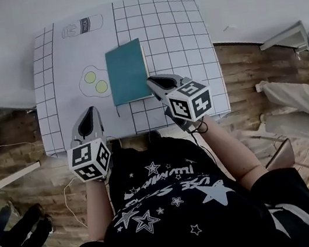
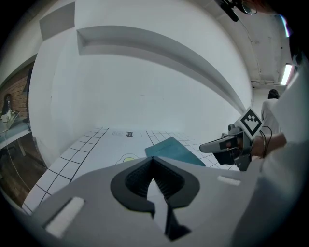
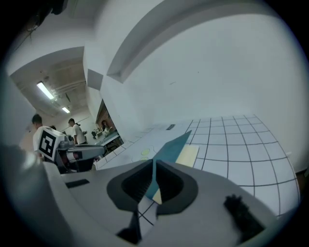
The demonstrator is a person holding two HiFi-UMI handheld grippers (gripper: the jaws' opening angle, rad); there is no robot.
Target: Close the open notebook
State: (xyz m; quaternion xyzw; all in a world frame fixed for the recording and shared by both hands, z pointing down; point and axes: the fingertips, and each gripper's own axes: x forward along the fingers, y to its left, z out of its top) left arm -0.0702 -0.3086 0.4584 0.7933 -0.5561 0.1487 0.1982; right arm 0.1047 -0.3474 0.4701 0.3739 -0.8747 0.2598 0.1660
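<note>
Found the teal notebook [image 1: 127, 71] lying near the middle of the white gridded surface [image 1: 175, 39], long side running away from the person, teal side up in the head view, with a thin cream strip of pages [image 1: 145, 62] showing along its right edge. Noted a drawing of two fried eggs [image 1: 95, 81] just left of it and a drawn bottle [image 1: 83, 26] farther back on the surface.

Saw the right gripper [image 1: 153, 82] at the near right corner of the notebook. Read, in the right gripper view, jaws almost together and pinching the thin teal cover [image 3: 170, 147], the sheet rising out of the slit between them and standing tilted above the cream page [image 3: 187, 155].

Saw the left gripper [image 1: 92, 112] over the near left part of the surface, well apart from the notebook and touching nothing. Read, in the left gripper view, jaws closed on each other with nothing between them. Made out from there the notebook [image 2: 174, 150] beyond, and the right gripper [image 2: 205, 146] with its marker cube [image 2: 251, 121] at the far right.
</note>
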